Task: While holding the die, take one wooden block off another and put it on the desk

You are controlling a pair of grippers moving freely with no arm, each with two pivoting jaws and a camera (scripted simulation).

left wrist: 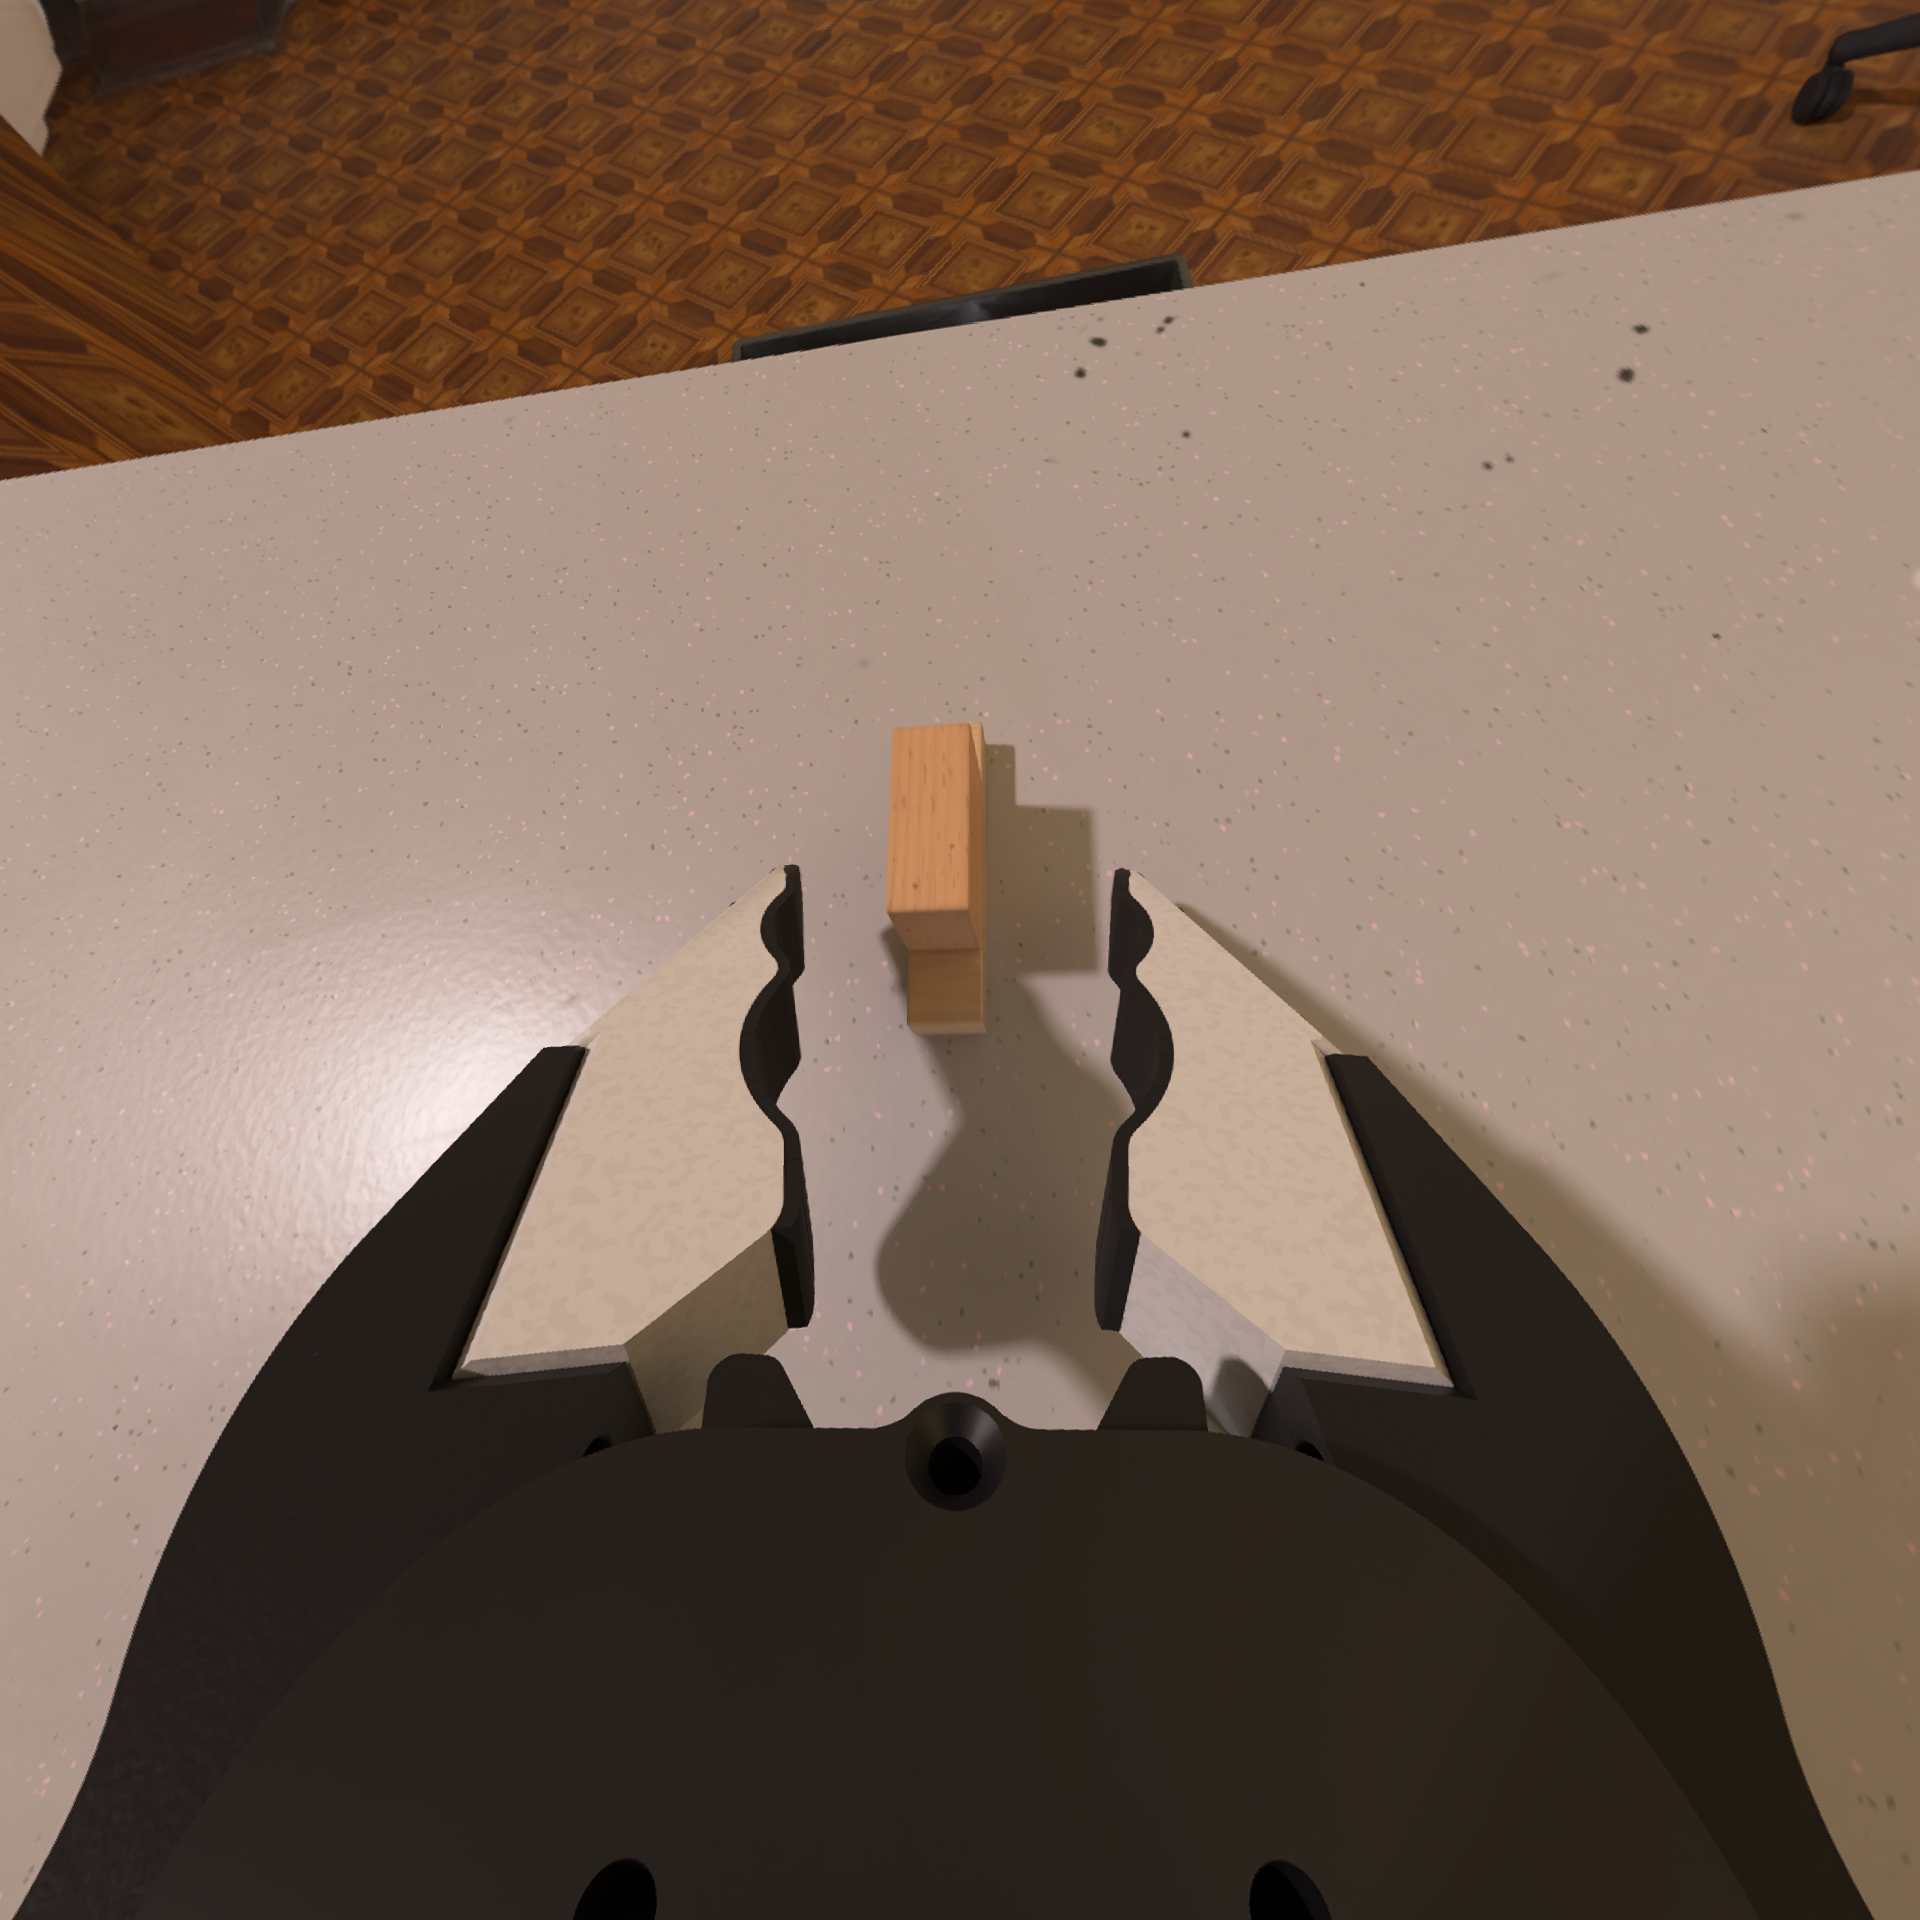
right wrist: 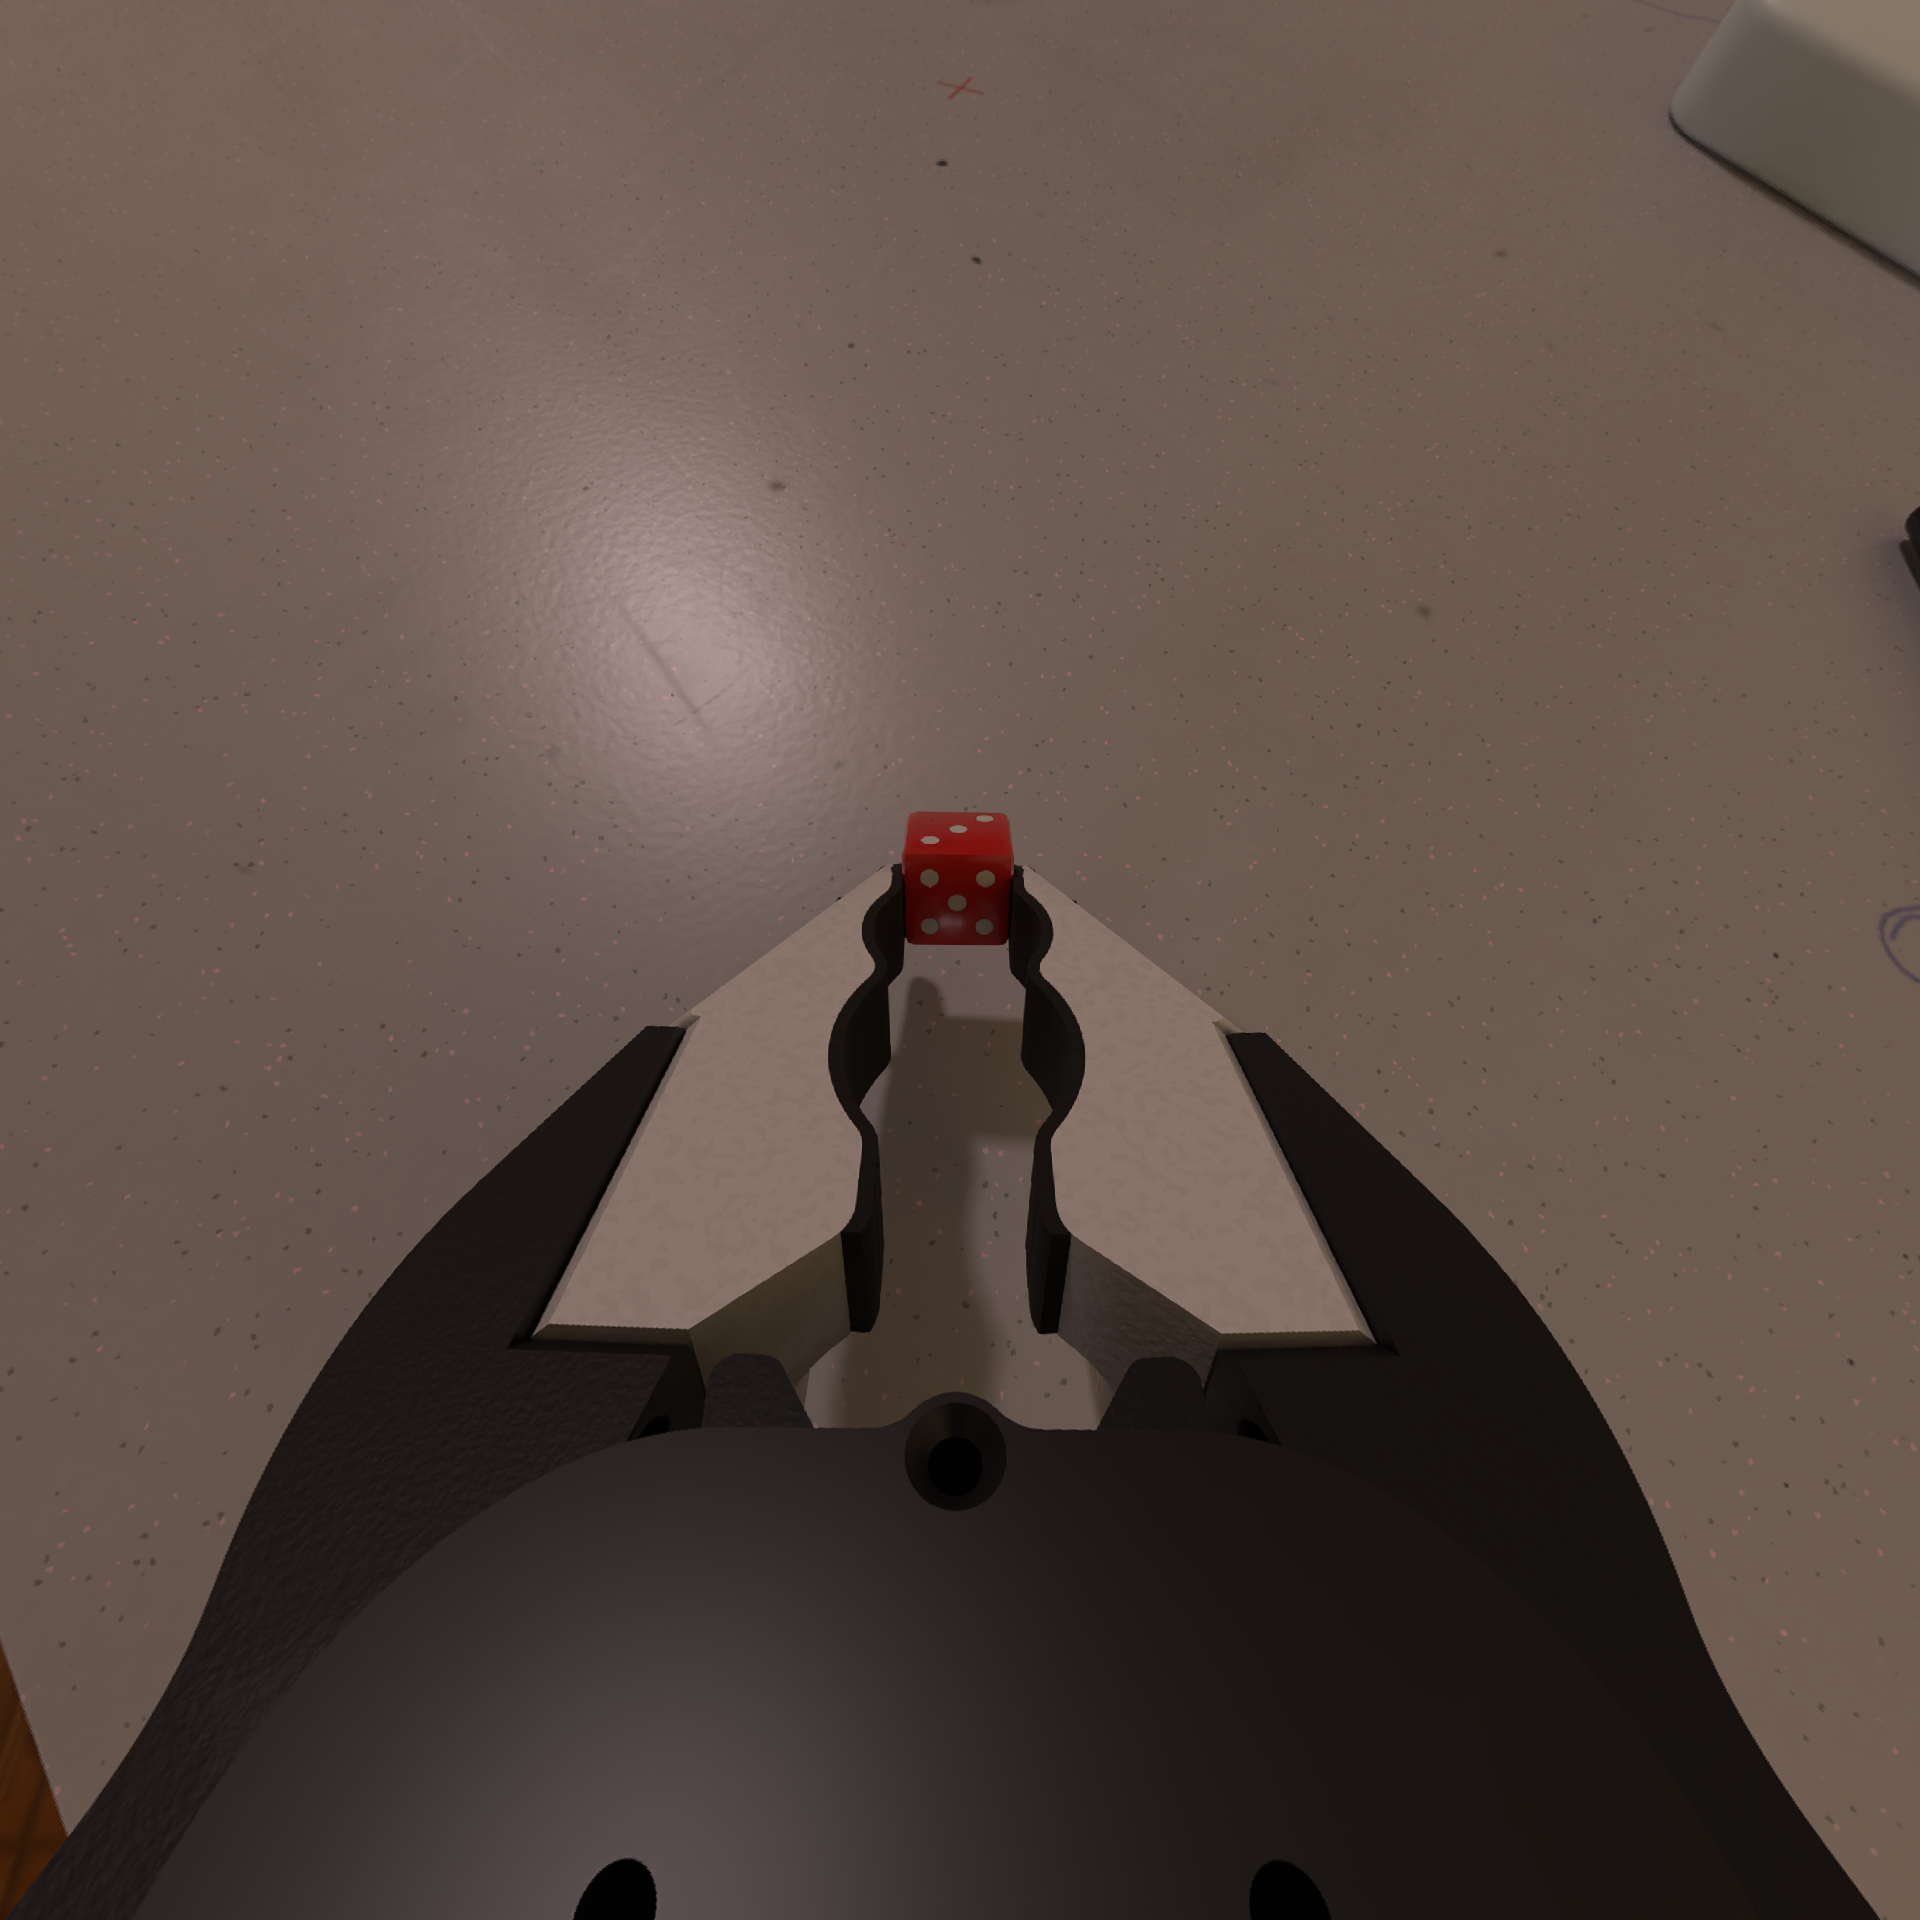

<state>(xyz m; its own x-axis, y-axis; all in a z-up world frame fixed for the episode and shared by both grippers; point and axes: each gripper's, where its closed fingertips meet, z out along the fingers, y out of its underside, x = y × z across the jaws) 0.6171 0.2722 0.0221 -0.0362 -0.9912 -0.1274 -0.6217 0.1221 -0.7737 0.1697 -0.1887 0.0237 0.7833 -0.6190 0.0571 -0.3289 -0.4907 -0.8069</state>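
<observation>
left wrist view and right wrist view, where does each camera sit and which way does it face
Left wrist view: on the left gripper, looking down its open fingers at the stacked wooden blocks.
Right wrist view: on the right gripper, looking down its fingers shut on the red die.
Shared: only the speckled desk.

Beyond the speckled counter's (left wrist: 1455, 727) far edge lies patterned brown floor (left wrist: 727, 156); a chair wheel (left wrist: 1829, 94) shows far right of the claw (left wrist: 956, 883).

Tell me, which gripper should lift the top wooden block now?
Left. The left gripper is open, with the top wooden block just ahead. The right gripper is shut on the red die.
</observation>
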